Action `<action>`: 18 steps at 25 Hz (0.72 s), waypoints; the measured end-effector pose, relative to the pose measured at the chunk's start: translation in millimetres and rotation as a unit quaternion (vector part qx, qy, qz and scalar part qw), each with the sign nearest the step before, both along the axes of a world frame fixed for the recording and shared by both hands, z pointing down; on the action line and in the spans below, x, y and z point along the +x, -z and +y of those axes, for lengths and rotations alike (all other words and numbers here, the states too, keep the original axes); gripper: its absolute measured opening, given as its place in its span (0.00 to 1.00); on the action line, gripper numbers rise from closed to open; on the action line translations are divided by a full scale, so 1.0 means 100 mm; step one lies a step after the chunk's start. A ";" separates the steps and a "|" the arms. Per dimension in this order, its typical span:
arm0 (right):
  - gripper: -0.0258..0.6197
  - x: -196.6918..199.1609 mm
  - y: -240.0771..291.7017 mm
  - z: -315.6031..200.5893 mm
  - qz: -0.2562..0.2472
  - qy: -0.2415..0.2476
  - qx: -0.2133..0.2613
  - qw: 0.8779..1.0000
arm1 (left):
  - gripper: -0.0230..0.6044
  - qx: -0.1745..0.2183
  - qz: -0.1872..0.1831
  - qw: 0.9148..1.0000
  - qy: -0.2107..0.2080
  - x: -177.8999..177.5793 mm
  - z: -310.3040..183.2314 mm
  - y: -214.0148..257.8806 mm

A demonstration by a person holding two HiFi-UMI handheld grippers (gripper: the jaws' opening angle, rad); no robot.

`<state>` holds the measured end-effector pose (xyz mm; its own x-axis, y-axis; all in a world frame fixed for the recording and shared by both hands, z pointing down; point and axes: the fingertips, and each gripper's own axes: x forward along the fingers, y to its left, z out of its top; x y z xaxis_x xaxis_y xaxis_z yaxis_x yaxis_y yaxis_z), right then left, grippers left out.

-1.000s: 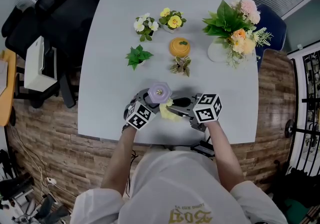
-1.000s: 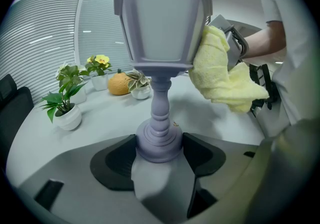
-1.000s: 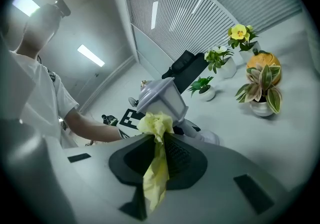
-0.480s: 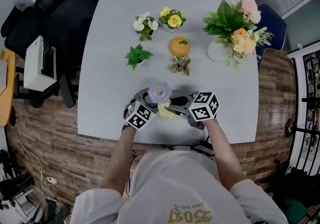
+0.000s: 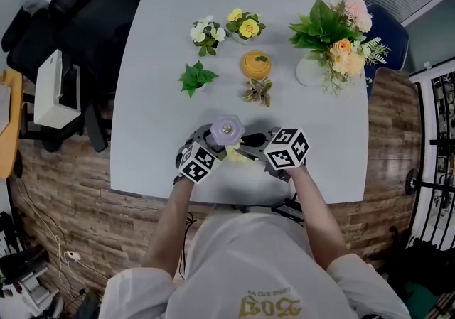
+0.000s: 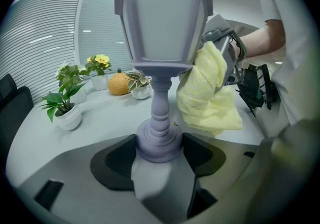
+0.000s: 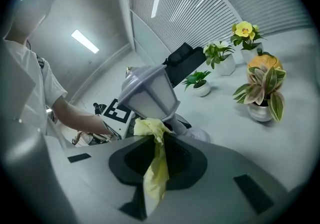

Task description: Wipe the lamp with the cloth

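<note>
A lilac lantern-shaped lamp (image 5: 227, 129) (image 6: 161, 38) (image 7: 148, 93) stands upright near the table's front edge. My left gripper (image 5: 206, 148) (image 6: 159, 150) is shut on the lamp's round base. A yellow cloth (image 5: 240, 157) (image 6: 207, 93) (image 7: 156, 160) is pinched in my right gripper (image 5: 250, 151) (image 7: 157, 155), which is shut on it. The cloth's bunched top presses against the lamp's shade from the right side, its loose end hanging down.
Further back on the grey table (image 5: 156, 62) stand small potted plants (image 5: 196, 78), two flower pots (image 5: 244, 27), an orange pumpkin-like pot (image 5: 255, 65) and a big bouquet (image 5: 334, 37). A black chair (image 5: 85, 19) is at the left.
My right gripper has shifted a little left toward the lamp, bringing the cloth against it. The left gripper and lamp have stayed put.
</note>
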<state>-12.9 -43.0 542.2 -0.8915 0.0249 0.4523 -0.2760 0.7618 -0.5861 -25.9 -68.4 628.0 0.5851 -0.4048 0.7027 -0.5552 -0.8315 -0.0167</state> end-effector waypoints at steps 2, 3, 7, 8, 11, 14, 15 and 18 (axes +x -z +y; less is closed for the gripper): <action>0.13 0.02 -0.04 -0.04 0.010 -0.015 -0.001 1.000 | 0.51 -0.001 0.000 1.000 0.000 0.00 0.00 0.00; 0.13 0.03 -0.07 -0.07 0.016 -0.025 -0.002 1.000 | 0.51 -0.001 0.000 1.000 0.000 0.00 0.01 0.00; 0.13 0.05 -0.12 -0.15 0.023 -0.045 -0.008 0.999 | 0.51 -0.001 0.000 1.000 -0.001 0.00 0.01 0.00; 0.13 0.04 -0.12 -0.15 0.025 -0.043 -0.007 0.999 | 0.51 -0.001 0.000 1.000 -0.001 0.00 0.01 0.00; 0.13 0.02 -0.15 -0.15 0.031 -0.043 -0.008 0.999 | 0.51 -0.001 0.001 1.000 0.000 0.01 0.01 0.00; 0.13 0.00 -0.21 -0.14 0.044 -0.042 -0.011 0.998 | 0.51 -0.001 0.000 1.000 0.000 0.00 0.01 0.00; 0.13 -0.01 -0.24 -0.14 0.050 -0.041 -0.011 0.998 | 0.51 -0.001 0.000 1.000 0.000 0.00 0.01 0.00; 0.13 -0.04 -0.32 -0.12 0.065 -0.035 -0.011 0.997 | 0.51 0.000 0.001 1.000 0.000 0.00 0.01 0.00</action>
<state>-17.3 -54.9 573.8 -0.8247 -0.0245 0.5650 -0.4032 0.7259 -0.5572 -25.4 -67.8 628.1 0.5862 -0.4039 0.7023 -0.5549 -0.8318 -0.0152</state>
